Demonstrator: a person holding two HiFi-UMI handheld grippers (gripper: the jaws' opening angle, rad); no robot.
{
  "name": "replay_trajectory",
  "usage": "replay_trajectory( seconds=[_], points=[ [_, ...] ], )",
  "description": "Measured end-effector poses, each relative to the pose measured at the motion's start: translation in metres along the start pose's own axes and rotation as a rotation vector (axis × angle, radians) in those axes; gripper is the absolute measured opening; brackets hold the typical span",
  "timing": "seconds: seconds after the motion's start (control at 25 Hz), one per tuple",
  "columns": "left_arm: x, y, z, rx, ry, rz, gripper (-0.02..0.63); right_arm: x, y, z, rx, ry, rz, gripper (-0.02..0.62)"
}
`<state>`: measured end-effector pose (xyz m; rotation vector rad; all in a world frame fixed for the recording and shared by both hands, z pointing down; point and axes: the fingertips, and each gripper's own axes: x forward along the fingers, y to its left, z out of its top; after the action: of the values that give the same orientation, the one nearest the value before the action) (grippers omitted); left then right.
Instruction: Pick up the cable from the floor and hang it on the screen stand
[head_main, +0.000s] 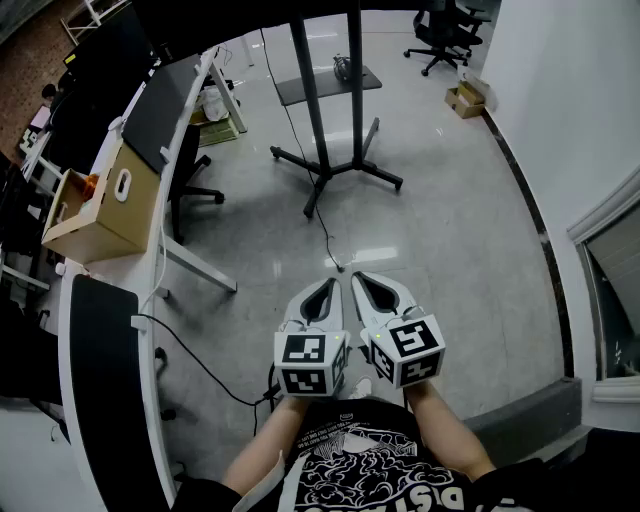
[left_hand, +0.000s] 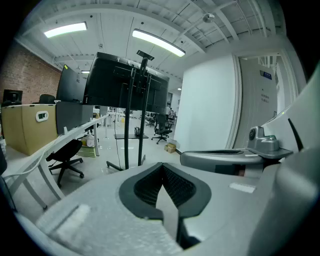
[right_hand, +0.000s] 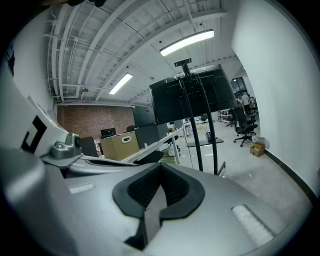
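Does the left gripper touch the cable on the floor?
Apart. Left gripper view: the left gripper has shut, empty jaws held above the floor; the cable lies there.

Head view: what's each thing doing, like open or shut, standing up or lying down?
Left gripper: jaws shut, nothing between them.
Right gripper: jaws shut, nothing between them.
Cable: lying on the floor, not picked up.
Screen stand: standing upright on the floor.
Cardboard box: sitting on the desk, top open.
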<state>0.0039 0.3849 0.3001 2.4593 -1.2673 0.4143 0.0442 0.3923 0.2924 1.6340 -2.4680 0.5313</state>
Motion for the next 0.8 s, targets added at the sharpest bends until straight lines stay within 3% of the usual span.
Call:
replay_trajectory(
  seconds=[0.8],
  points=[
    [0.008,-0.008,-0.001,-0.002,0.012,-0.002,-0.005,-0.004,-0.011,0.000,-0.004,-0.002,-0.017,0.005]
  ],
)
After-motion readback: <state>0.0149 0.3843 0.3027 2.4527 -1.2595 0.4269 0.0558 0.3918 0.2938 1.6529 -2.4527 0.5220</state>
